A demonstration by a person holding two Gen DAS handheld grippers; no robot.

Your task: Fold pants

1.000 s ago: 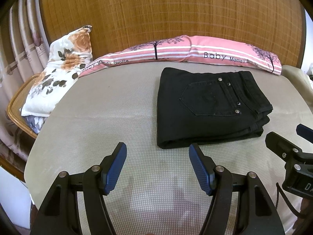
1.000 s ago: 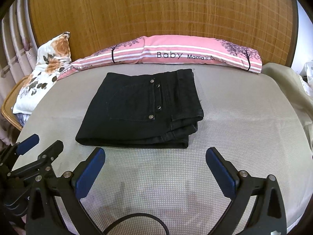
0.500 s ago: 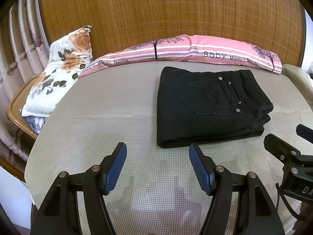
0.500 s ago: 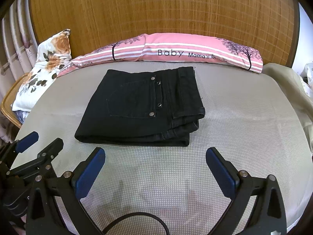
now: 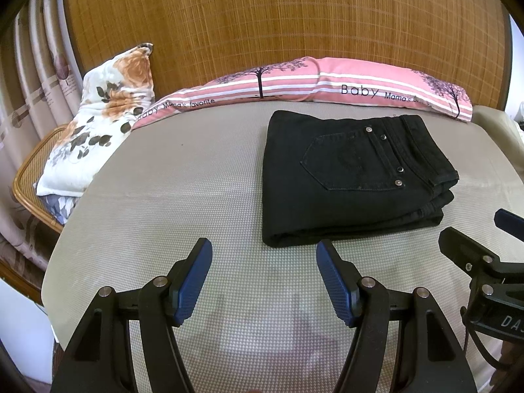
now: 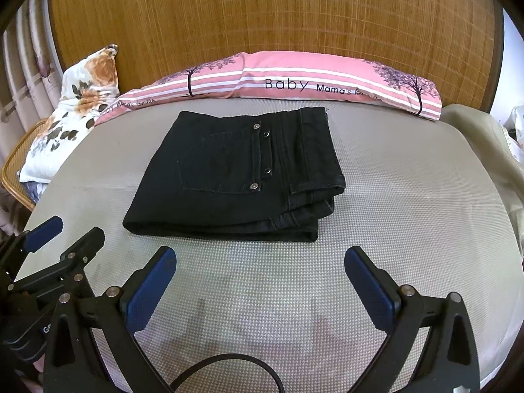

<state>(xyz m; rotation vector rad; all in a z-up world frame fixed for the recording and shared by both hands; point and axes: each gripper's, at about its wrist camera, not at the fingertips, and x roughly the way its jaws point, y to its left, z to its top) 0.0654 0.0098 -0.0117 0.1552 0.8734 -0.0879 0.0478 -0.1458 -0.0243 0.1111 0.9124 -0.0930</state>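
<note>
Black pants (image 5: 347, 177) (image 6: 235, 177) lie folded into a compact rectangle on the grey mat (image 5: 183, 196), back pocket and rivets facing up, waistband layers stacked at the right end. My left gripper (image 5: 263, 278) hovers open over bare mat, just short of the pants' near left corner, nothing between its blue pads. My right gripper (image 6: 260, 285) is open wider, also over bare mat in front of the pants, holding nothing. Each gripper shows at the edge of the other's view.
A long pink "Baby" pillow (image 5: 327, 88) (image 6: 294, 82) lies along the far edge against a woven bamboo wall. A floral pillow (image 5: 98, 124) leans at the left over a rattan chair (image 5: 29, 177). Beige cloth (image 6: 484, 150) drapes at the right edge.
</note>
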